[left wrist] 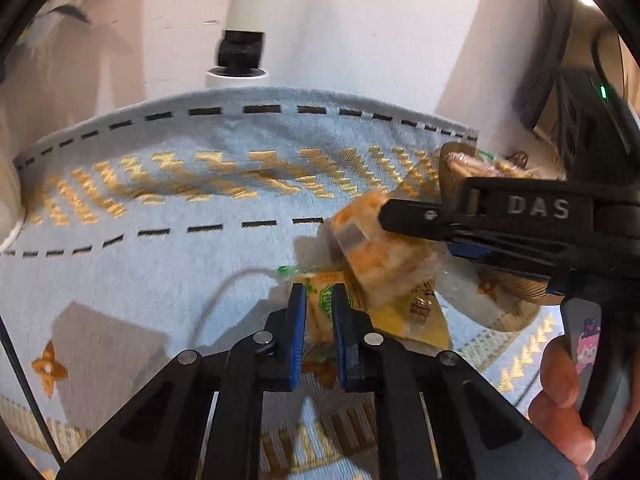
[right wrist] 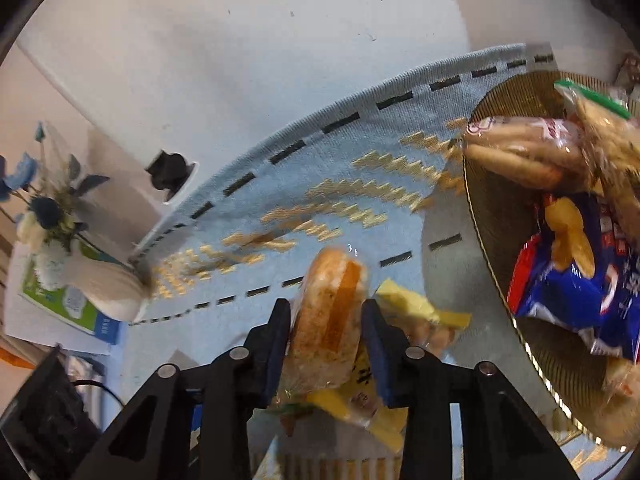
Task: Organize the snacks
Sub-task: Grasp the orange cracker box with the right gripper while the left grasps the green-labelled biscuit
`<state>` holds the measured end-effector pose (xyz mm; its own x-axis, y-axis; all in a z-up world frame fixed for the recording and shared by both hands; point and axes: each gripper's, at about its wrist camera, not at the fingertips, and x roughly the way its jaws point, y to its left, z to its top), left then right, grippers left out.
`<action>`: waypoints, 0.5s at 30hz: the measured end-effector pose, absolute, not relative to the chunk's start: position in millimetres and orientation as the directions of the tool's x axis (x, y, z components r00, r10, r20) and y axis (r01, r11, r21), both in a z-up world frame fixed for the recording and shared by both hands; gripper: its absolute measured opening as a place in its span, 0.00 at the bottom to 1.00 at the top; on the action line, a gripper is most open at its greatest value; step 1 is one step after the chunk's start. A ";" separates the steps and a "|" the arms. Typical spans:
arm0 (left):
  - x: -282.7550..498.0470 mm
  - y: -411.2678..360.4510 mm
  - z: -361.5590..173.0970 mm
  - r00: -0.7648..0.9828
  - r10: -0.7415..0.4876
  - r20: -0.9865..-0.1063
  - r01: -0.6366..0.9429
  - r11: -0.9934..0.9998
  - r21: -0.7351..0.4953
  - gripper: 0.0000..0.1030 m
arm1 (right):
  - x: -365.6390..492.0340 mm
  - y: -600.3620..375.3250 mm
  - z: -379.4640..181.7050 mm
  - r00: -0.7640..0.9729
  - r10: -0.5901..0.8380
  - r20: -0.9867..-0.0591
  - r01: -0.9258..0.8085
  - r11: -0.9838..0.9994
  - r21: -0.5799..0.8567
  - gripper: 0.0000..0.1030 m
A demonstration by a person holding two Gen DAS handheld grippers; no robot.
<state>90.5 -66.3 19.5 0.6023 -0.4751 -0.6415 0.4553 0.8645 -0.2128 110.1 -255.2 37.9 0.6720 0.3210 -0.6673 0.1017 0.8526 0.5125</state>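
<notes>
My left gripper [left wrist: 319, 300] is shut on a clear-wrapped snack with a green label [left wrist: 320, 308], low over the blue cloth. My right gripper [right wrist: 326, 312] is shut on a wrapped orange-brown bread slice [right wrist: 330, 312] and holds it above the cloth; the slice also shows in the left wrist view [left wrist: 380, 256], with the right gripper [left wrist: 404, 220] reaching in from the right. A yellow-wrapped snack [right wrist: 416, 306] lies on the cloth under it. A woven golden basket [right wrist: 500, 240] at the right holds a wrapped bun [right wrist: 520, 152] and a blue chip bag [right wrist: 580, 280].
A blue cloth with gold zigzags [left wrist: 160, 248] covers the table, which ends at a white wall. A white vase of blue flowers [right wrist: 80, 280] stands on a green-edged book at the left. A white post with a black clamp [left wrist: 240, 52] stands behind the table.
</notes>
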 end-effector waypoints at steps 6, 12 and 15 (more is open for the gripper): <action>79.9 -52.1 26.3 0.593 -0.481 -0.646 0.455 0.862 -0.224 0.09 | 76.2 -257.1 50.5 0.680 0.354 -0.642 0.072 0.839 0.539 0.07; 84.3 -53.8 26.6 0.584 -0.487 -0.649 0.436 0.863 -0.255 0.26 | 53.2 -254.6 44.9 0.675 0.343 -0.653 0.059 0.857 0.511 0.32; 84.4 -59.8 22.5 0.573 -0.485 -0.661 0.447 0.861 -0.244 0.26 | 54.7 -261.5 45.2 0.694 0.396 -0.601 0.044 0.811 0.584 0.70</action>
<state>84.4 -59.8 22.5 0.5731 -0.4848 -0.6607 0.4469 0.8607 -0.2439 54.7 -261.5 45.2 0.6941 0.3956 -0.6014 0.0435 0.8109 0.5836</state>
